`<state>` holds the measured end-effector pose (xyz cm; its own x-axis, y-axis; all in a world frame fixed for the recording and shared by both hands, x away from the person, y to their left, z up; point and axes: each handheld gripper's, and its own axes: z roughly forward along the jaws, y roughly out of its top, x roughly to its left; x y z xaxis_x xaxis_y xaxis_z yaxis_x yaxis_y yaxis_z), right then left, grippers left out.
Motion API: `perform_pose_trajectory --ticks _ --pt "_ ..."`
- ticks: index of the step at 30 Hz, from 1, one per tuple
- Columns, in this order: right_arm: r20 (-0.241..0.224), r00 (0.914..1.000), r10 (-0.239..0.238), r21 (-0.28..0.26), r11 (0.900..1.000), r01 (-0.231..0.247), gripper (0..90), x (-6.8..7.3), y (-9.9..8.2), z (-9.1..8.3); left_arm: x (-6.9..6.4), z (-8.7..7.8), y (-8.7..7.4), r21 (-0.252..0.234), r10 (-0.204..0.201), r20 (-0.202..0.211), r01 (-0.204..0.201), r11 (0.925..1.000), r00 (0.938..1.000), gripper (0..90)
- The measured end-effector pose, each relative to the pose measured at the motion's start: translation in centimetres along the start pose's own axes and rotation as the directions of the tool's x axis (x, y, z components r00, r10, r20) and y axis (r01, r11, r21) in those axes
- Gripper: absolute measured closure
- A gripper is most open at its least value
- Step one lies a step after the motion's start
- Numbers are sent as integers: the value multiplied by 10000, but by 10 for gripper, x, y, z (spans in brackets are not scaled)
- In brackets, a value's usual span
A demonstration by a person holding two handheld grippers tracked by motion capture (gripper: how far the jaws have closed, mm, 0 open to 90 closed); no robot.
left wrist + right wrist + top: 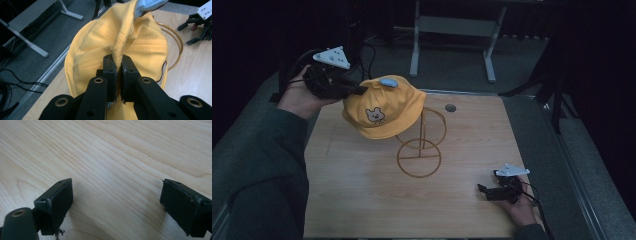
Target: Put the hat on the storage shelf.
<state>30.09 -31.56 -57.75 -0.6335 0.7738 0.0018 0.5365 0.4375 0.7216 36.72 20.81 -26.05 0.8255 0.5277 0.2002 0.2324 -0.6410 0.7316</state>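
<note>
A fold of the yellow cap (120, 47) is pinched between the closed jaws of the left gripper (118, 68). The cap is held over the wire stand (421, 145), near the tabletop's (472, 150) far-left corner, and should be lowered centred onto the top ring before being released. The right gripper (488, 190) is rested with its jaws apart near the near-right corner.

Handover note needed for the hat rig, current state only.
Left gripper: shut on a fold of the yellow hat, holding it at the top of the gold wire stand.
Right gripper: open, holding nothing, resting low over the wooden table at its near right corner.
Done: hat is gripped and at the stand's top.
Cannot tell whether the hat is going on or coming off.
Left: finish the hat move, then open the left fingers.
</note>
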Motion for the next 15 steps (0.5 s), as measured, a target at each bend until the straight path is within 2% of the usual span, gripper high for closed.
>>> perform_pose_trajectory --ticks 5,6,9,15 --pt "-5 10000 22 4 10000 -22 112 0 0 0 1 -1 0 -35 -15 -153 14 10000 9999 844" --pt "-5 10000 22 6 10000 -22 112 0 0 0 2 -4 -1 -160 -84 -245 80 9998 9997 844" --pt "-8 10000 27 8 10000 -27 112 0 0 0 4 -7 -1 -299 -174 -270 165 9994 9995 844" --pt "-6 10000 22 6 10000 -22 112 0 0 0 3 -9 2 -425 -104 -202 96 9991 9997 844"
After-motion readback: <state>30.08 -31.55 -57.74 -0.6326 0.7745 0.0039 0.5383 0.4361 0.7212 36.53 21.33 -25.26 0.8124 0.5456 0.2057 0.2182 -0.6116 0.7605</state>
